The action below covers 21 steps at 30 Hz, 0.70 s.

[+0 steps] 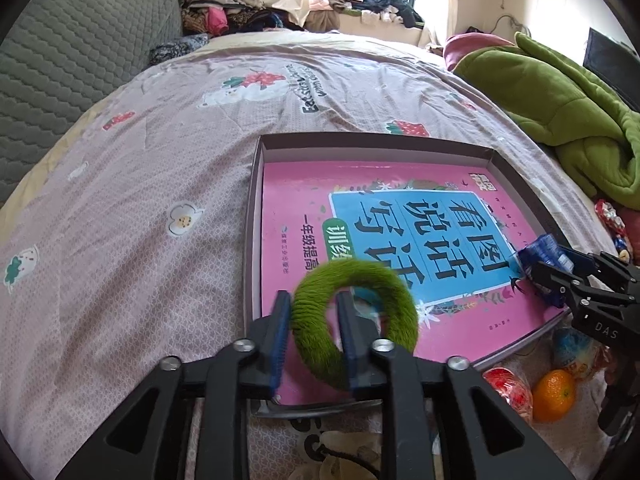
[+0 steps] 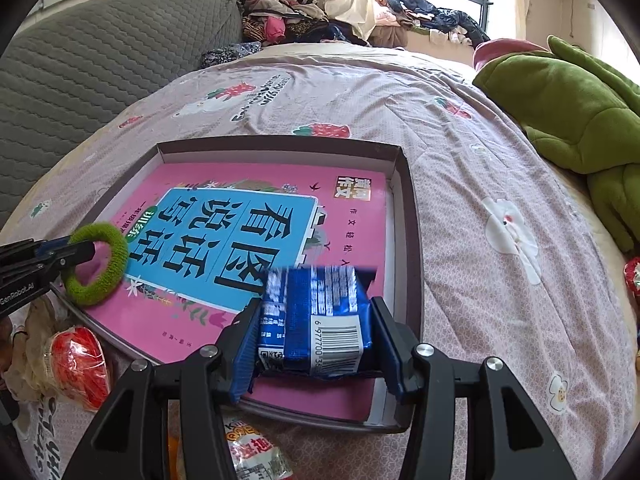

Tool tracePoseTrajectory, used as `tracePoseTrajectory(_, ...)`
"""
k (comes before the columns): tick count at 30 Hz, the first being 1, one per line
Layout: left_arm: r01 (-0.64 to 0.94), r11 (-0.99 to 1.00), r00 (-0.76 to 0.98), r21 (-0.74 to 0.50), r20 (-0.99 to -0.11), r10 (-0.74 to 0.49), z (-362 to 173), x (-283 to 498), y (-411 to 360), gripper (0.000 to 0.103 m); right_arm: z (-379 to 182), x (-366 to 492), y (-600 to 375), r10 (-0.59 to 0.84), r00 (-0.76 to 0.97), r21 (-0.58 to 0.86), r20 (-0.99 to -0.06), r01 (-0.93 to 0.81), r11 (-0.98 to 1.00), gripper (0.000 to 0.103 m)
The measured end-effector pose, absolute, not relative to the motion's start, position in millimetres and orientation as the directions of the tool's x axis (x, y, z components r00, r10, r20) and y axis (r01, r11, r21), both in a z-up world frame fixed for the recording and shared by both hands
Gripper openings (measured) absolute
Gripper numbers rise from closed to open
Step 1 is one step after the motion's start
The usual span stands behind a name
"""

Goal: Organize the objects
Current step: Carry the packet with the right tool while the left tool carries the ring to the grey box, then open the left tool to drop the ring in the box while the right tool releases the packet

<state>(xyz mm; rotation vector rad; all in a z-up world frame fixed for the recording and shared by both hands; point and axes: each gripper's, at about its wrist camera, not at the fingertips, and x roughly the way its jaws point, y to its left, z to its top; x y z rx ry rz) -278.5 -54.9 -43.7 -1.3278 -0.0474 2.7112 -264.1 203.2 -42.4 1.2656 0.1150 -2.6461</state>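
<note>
Black gripper fingers fill the lower frame of both views. Between the left gripper (image 1: 314,340) jaws, one side of a green fuzzy hair tie (image 1: 356,320) is straddled, the pads standing slightly apart from it. A blue packet (image 2: 320,320) is clamped in the right gripper (image 2: 316,344). Both are held over the pink book (image 2: 352,232) lying in the shallow box (image 2: 412,240), seen at centre on the bedspread (image 1: 120,220).

My left gripper (image 1: 314,336) and right gripper (image 2: 316,344) are black frames at lower centre, with silver screws and blue ribbed pads.
</note>
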Motion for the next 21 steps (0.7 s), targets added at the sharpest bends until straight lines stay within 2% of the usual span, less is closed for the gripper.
tracePoseTrajectory(3,-0.104,-0.991,-0.609,-0.082,-0.783,0.128,-41,-277,-53,0.038,-42,-265,203,-0.153,-0.608,0.022,-0.779,0.217,-0.976,0.052)
tracePoseTrajectory(8,-0.109,-0.990,-0.612,-0.089,-0.779,0.137,-33,-274,-50,0.044,-39,-264,203,-0.146,-0.613,0.012,-0.777,0.218,-0.976,0.052)
tracePoseTrajectory(10,-0.110,-0.989,-0.613,-0.101,-0.776,0.147,-30,-273,-51,0.051,-38,-263,203,-0.147,-0.615,0.013,-0.775,0.217,-0.976,0.052)
tracePoseTrajectory(21,-0.117,-0.987,-0.629,-0.107,-0.762,0.157,-15,-265,-46,0.061,-24,-256,206,-0.140,-0.641,0.014,-0.754,0.197,-0.980,0.052)
